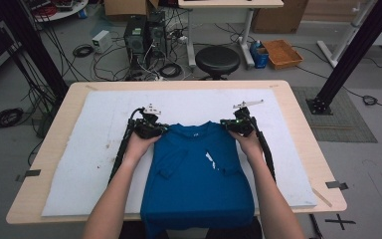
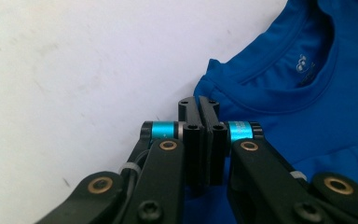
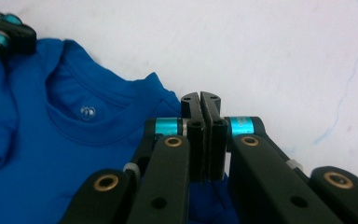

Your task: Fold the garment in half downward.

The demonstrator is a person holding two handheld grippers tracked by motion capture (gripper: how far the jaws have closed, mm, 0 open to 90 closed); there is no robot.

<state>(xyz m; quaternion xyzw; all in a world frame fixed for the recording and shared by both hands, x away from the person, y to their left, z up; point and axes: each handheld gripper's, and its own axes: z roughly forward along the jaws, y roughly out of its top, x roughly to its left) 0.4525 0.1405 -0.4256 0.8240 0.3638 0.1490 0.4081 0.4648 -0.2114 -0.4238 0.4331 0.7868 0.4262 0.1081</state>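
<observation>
A blue T-shirt (image 1: pixel 199 174) lies on the white mat (image 1: pixel 99 144) with its collar away from the person, its sleeves folded in and its hem hanging over the table's front edge. My left gripper (image 1: pixel 164 128) is at the shirt's left shoulder and my right gripper (image 1: pixel 224 124) at its right shoulder. In the left gripper view the jaws (image 2: pixel 198 103) are pressed together at the shoulder edge of the shirt (image 2: pixel 307 93), with blue cloth under them. In the right gripper view the jaws (image 3: pixel 200 100) are likewise shut, with shirt cloth (image 3: pixel 51 154) caught below them. The left gripper (image 3: pixel 4 29) shows far off.
The mat covers most of the wooden table (image 1: pixel 301 134), with bare mat left and right of the shirt. A small white patch (image 1: pixel 210 160) shows on the shirt's middle. Beyond the table stand a black stool (image 1: pixel 217 59), computer cases and cables on the floor.
</observation>
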